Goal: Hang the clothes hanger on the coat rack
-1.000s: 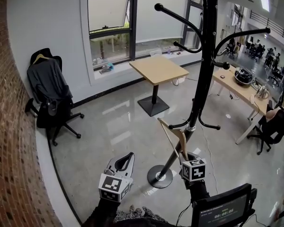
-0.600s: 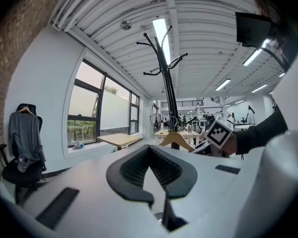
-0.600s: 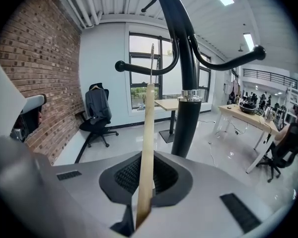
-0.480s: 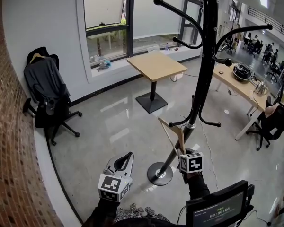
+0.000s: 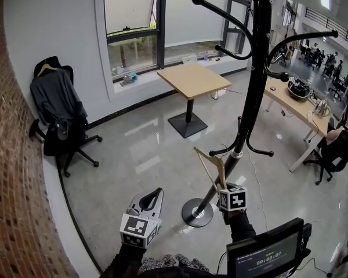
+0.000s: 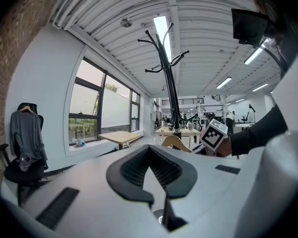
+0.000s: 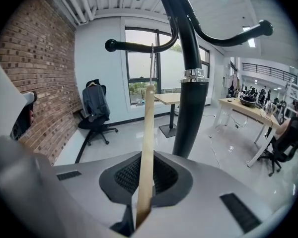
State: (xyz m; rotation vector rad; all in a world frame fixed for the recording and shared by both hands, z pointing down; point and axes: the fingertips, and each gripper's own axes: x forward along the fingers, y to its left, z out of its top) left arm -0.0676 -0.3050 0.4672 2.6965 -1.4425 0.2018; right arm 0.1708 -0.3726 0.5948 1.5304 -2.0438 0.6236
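Observation:
A black coat rack (image 5: 252, 109) rises from a round base on the floor, its curved arms ending in balls. My right gripper (image 5: 226, 191) is shut on a wooden clothes hanger (image 5: 211, 165) and holds it beside the pole's lower arms. In the right gripper view the wooden bar (image 7: 147, 133) runs up from between the pads of the right gripper (image 7: 145, 182). Its wire hook (image 7: 151, 66) reaches up to a rack arm (image 7: 139, 46); contact cannot be told. My left gripper (image 5: 155, 194) hangs low at the left, shut and empty, and the left gripper (image 6: 151, 177) faces the rack (image 6: 171, 98).
A brick wall (image 5: 11, 184) runs along the left. An office chair with a dark jacket (image 5: 58, 114) stands by it. A small wooden table (image 5: 194, 81) is near the window. A long desk (image 5: 296, 112) and a seated person are at the right. A screen (image 5: 267, 256) sits below.
The right gripper has shifted a little with the hanger, still close beside the pole. The left gripper has kept still.

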